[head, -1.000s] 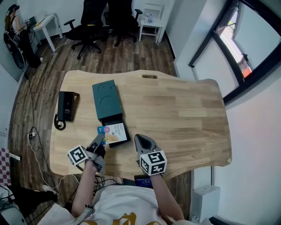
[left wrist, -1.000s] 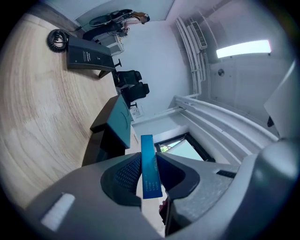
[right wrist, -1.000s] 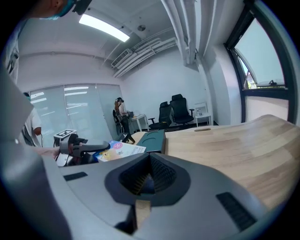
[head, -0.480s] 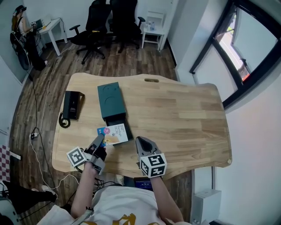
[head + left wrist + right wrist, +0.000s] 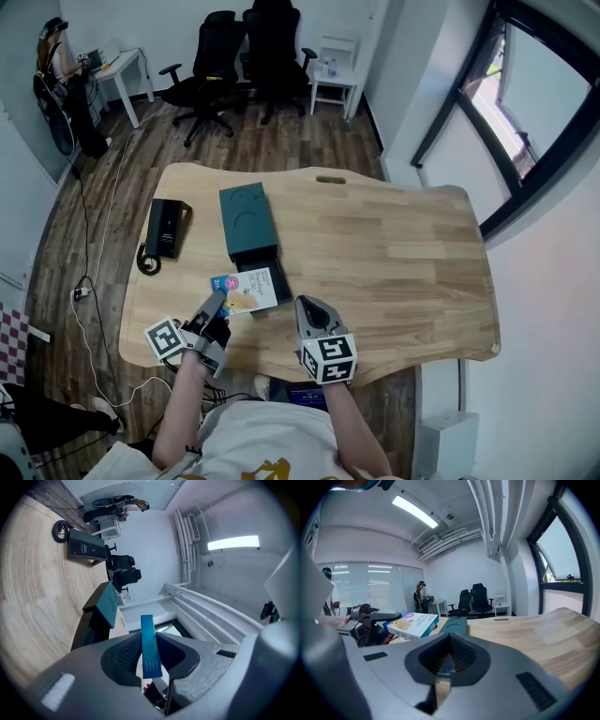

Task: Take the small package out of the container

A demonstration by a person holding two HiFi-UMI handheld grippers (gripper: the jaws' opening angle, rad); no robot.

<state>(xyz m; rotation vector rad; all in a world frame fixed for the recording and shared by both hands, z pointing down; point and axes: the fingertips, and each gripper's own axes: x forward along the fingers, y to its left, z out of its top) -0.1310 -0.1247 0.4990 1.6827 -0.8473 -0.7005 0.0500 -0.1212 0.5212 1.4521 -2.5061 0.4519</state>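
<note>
- Counter (image 5: 394, 244): pale wood, and everything sits on its left half.
- Container (image 5: 244, 216): dark teal box with its long axis running away from the person. Its black drawer is pulled out at the near end.
- Phone (image 5: 167, 228): black with a coiled cord, left of the container and nowhere near the action.
- Package (image 5: 248, 289): blue and white, face up, long axis across the counter. Its right end hangs over the drawer and its left end points at the left gripper.
- Left gripper (image 5: 217, 300): fingers clamped on the package's left edge.
- Right gripper (image 5: 307, 306): just right of the drawer, fingers closed together and empty.
</note>
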